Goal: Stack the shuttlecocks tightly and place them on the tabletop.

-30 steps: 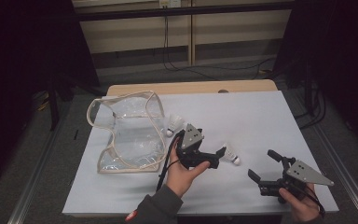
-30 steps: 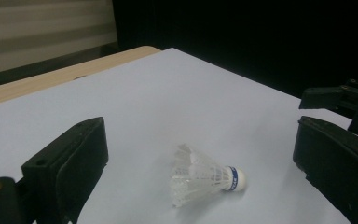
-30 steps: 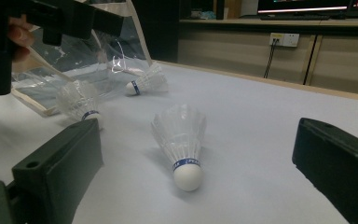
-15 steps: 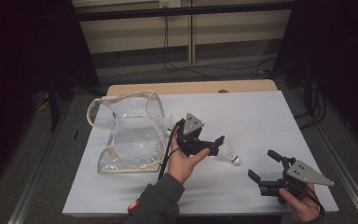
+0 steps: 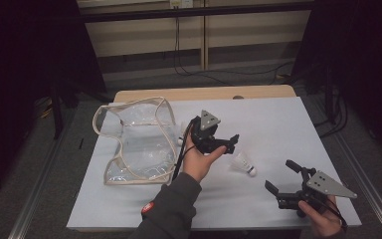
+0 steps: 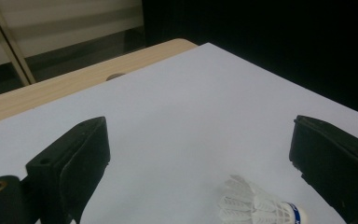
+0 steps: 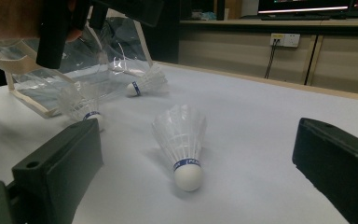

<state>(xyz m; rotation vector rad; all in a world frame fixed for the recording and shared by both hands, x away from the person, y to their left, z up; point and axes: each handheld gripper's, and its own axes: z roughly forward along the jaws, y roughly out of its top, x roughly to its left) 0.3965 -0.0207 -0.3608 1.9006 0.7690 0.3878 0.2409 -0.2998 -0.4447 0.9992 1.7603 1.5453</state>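
Note:
A white shuttlecock with a blue band lies on its side on the white table sheet, between the two grippers. My left gripper is held in the air above and left of it, jaws wide open with nothing between them. In the left gripper view the shuttlecock lies low between the open left gripper. My right gripper rests near the front right, open. It points at the shuttlecock, which lies some way ahead of the right gripper.
A clear plastic bag with a beige rim lies open at the left of the table. Two more shuttlecocks lie beside the bag. The table's wooden far edge shows beyond the sheet.
My left gripper has risen and drawn back from the shuttlecock, toward the far side. The shuttlecock stays where it lay. The right gripper has not moved.

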